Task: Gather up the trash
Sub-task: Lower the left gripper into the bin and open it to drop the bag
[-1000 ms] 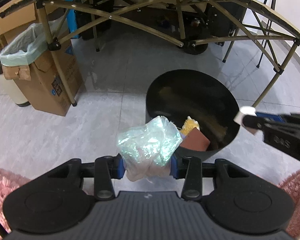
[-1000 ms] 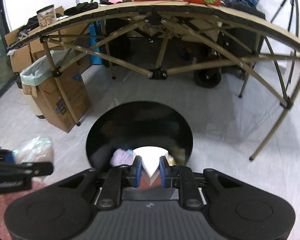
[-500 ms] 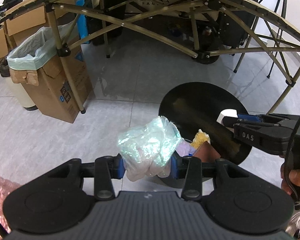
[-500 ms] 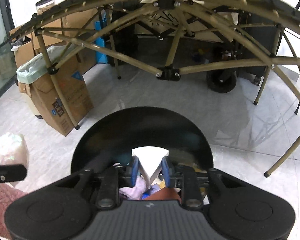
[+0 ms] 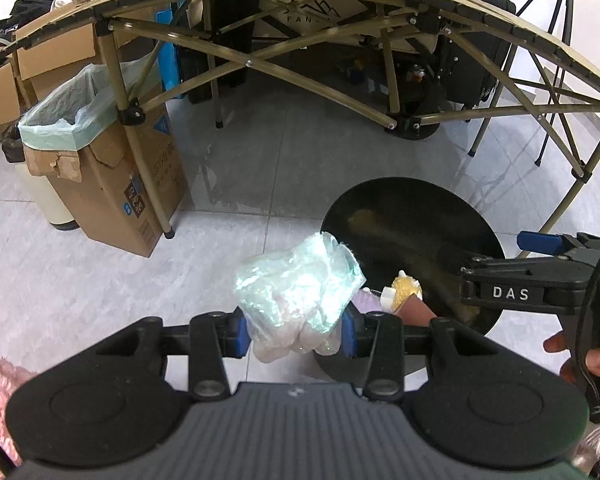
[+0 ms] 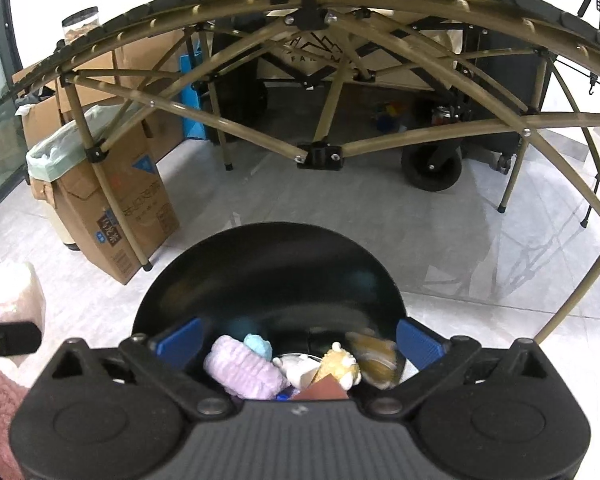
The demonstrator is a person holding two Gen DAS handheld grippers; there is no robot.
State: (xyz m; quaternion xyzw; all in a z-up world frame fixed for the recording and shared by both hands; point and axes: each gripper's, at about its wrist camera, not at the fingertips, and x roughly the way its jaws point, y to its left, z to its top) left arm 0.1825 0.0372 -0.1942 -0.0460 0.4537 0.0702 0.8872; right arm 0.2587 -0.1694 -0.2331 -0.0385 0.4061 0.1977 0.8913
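- Left gripper (image 5: 296,334) was clamped on a crumpled plastic bag (image 5: 296,292), held just beside the black bin (image 5: 452,216).
- Right gripper (image 6: 300,340) jaws were opening over the bin (image 6: 268,256), nothing between them.
- Bin trash (purple wad (image 6: 242,372), yellow scrap) showed clearly only in the right view; lower items were hidden.

Both wrist views look steeply down, close (sharing the black bin (image 5: 412,216)).

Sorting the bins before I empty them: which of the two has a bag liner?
The cardboard box bin by the table leg; a pale green liner folds over its rim. The round black bin has none.
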